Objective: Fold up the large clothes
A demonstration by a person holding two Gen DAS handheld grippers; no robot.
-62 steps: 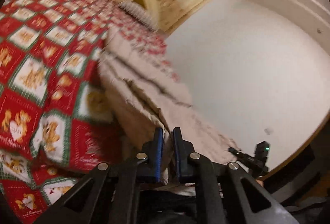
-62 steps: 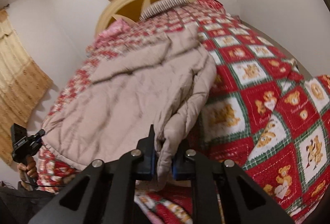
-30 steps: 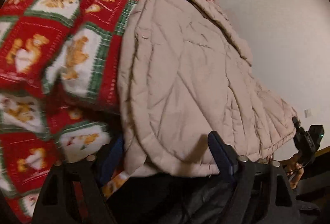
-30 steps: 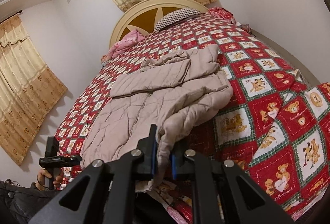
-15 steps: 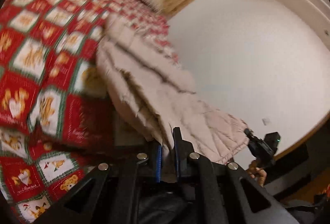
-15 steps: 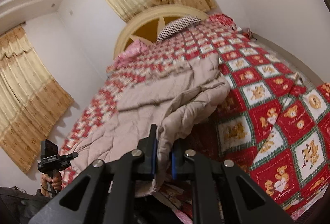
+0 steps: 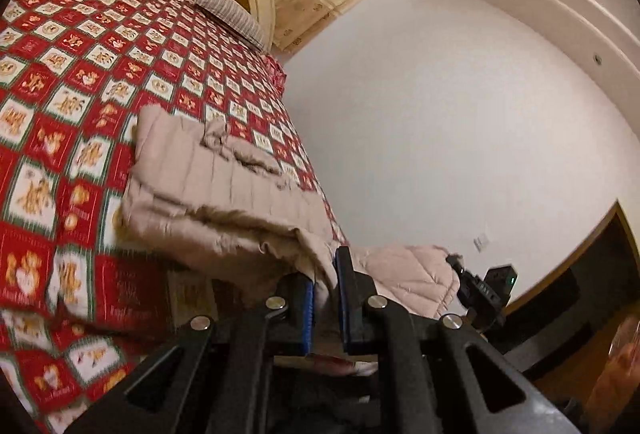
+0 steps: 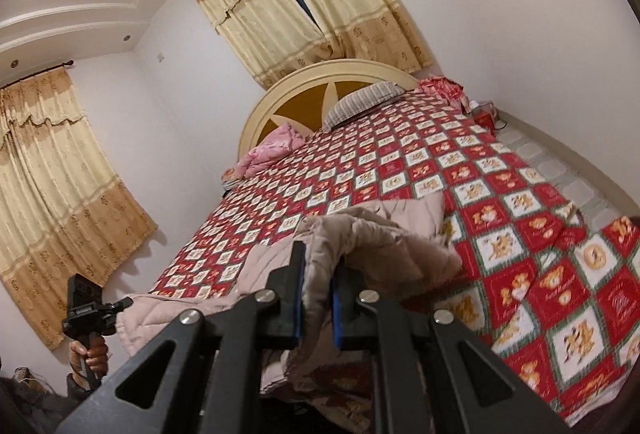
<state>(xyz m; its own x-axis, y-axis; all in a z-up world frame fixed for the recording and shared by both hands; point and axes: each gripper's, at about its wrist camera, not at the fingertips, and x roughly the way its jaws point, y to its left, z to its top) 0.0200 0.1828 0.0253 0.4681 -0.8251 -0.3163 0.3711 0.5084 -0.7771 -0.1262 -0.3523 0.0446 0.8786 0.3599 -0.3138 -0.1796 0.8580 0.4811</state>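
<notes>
- Bedroom with cream curtains (image 8: 280, 18); bed (image 8: 500, 194) covered by a red teddy-bear quilt, arched headboard (image 8: 320, 82) at the far end.
- Beige quilted coat (image 7: 224, 190) lies on the near part of the bed, hem end lifted off the quilt.
- Left gripper (image 7: 325, 298): fingers clenched on one corner of the coat's near edge.
- Right gripper (image 8: 317, 304): fingers clenched on the other corner, fabric bunched between them.
- Step judged: carrying the near edge up and over toward the collar.
- To do it well: keep both corners level, edge taut, lay it down evenly, release only once flat.
- Risk: puffy fabric may slip or fold crooked.
</notes>
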